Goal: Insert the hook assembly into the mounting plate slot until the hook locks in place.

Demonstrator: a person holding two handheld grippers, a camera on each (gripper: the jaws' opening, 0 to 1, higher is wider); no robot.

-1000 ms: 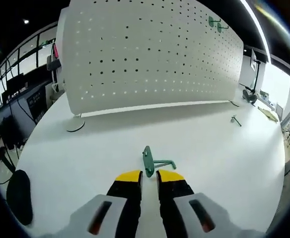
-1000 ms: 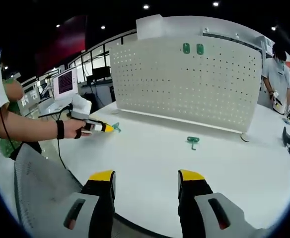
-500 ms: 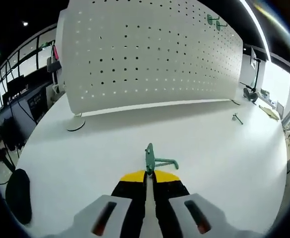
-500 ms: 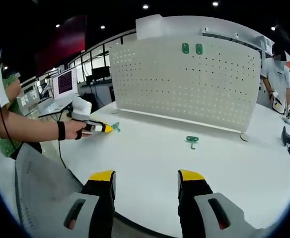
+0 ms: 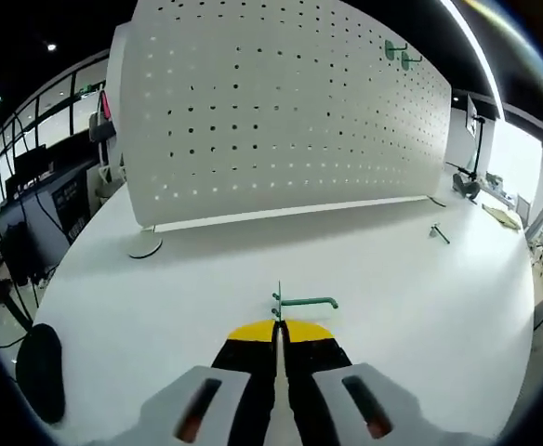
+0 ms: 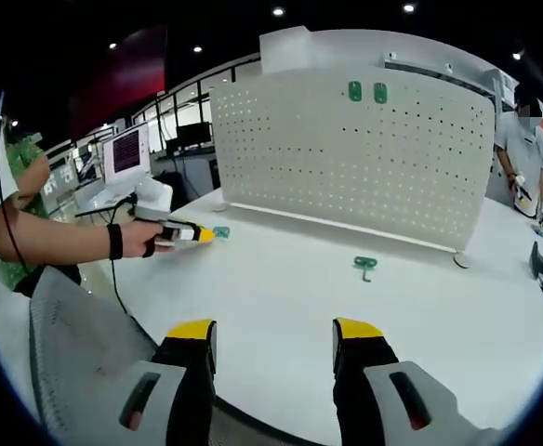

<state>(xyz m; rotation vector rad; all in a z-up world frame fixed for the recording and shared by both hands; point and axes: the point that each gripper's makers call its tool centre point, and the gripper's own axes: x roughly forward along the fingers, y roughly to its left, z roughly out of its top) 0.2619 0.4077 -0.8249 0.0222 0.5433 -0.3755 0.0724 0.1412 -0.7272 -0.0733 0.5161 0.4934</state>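
Left tool (image 5: 278, 327) clenched on a green hook (image 5: 293, 301) at its tips, lifted off the worktop (image 5: 392, 279) — right tool (image 6: 274, 331) released, second hook (image 6: 364, 266) lying ahead near the pegboard (image 6: 355, 158).

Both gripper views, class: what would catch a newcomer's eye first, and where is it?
A big white pegboard stands upright at the back of the white table, with two green hooks already mounted near its top edge. In the left gripper view, the left gripper is shut on a green hook. Another loose hook lies on the table ahead of the open right gripper.
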